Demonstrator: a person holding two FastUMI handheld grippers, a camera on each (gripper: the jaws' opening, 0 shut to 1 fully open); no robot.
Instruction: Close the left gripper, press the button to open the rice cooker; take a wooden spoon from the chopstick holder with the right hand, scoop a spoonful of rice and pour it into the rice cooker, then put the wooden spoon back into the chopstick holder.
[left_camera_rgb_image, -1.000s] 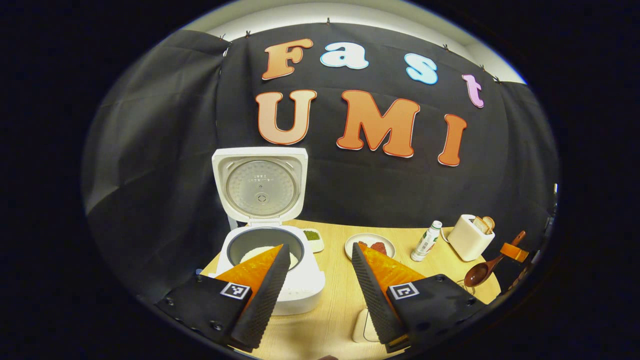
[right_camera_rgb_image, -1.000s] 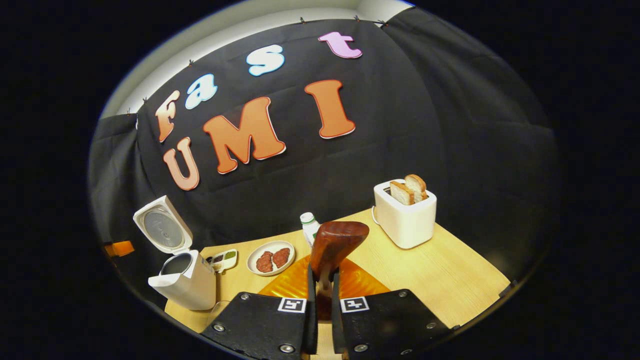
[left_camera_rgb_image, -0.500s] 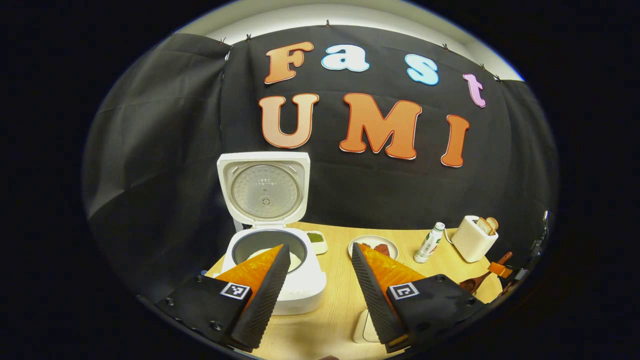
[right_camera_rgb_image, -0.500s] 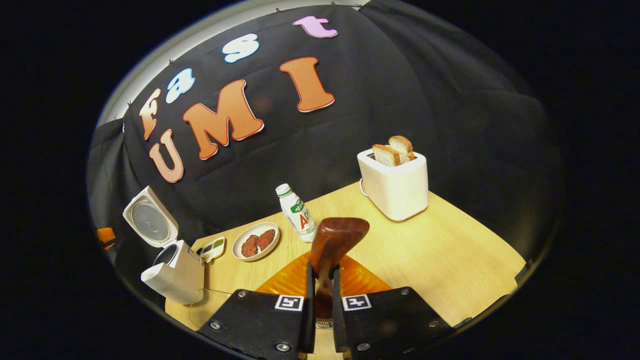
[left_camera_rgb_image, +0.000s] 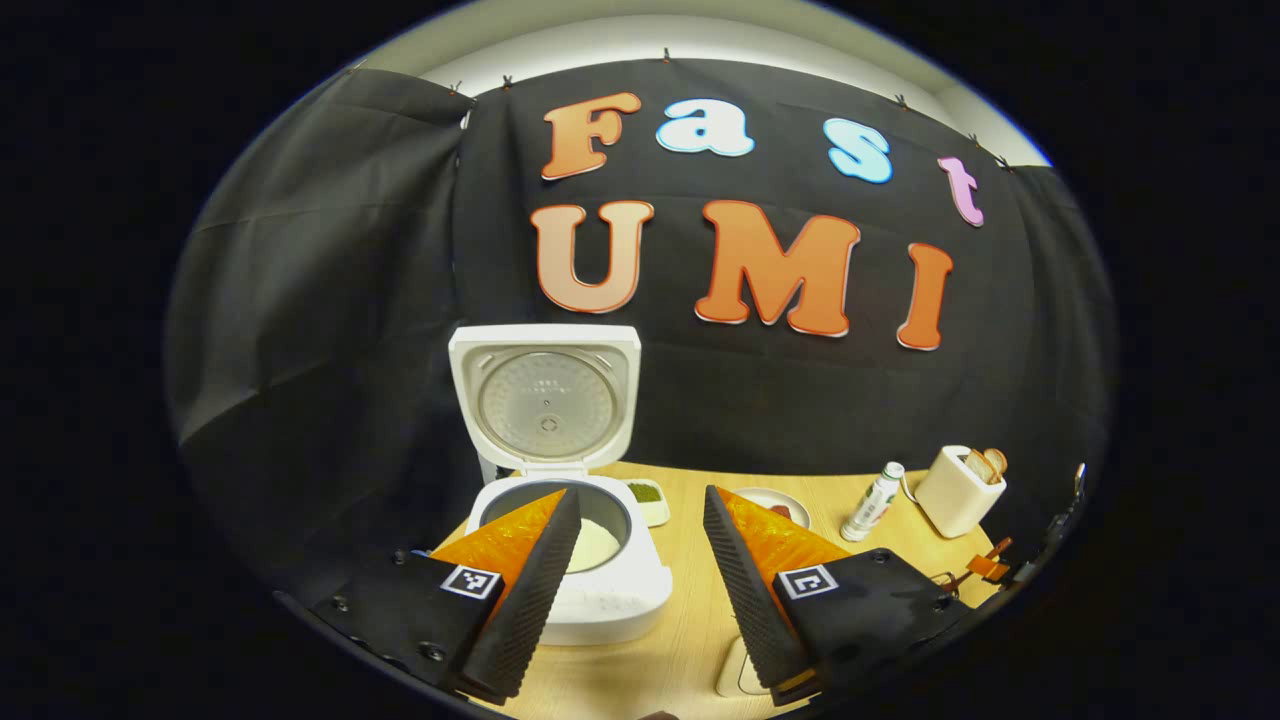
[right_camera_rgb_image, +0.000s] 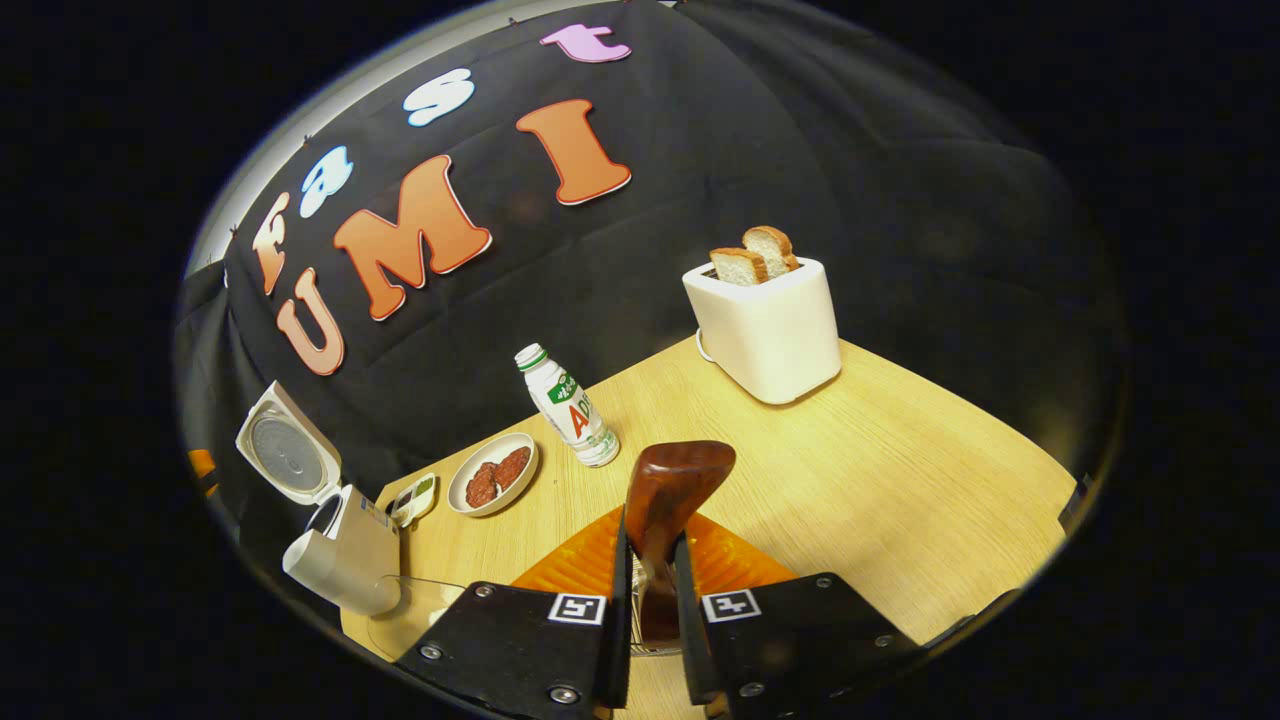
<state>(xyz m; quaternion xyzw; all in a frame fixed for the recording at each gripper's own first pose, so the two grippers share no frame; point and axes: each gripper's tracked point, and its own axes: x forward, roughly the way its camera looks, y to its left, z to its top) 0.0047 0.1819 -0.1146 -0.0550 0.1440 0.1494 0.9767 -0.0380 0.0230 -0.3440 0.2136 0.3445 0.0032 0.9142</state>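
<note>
Both fingers of right gripper (right_camera_rgb_image: 650, 560) clamp wooden spoon (right_camera_rgb_image: 668, 492).

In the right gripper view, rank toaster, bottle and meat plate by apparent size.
1. toaster
2. bottle and plate look alike in extent, and they sit at different distances from the camera, so I leave them unranked.

L gripper (left_camera_rgb_image: 635, 560): rice cooker (left_camera_rgb_image: 575, 560) ahead-L, lid up | plate (left_camera_rgb_image: 775, 503) ahead-R | bottle (left_camera_rgb_image: 872, 500), toaster (left_camera_rgb_image: 960, 490) far R, on table (left_camera_rgb_image: 690, 640)
</note>
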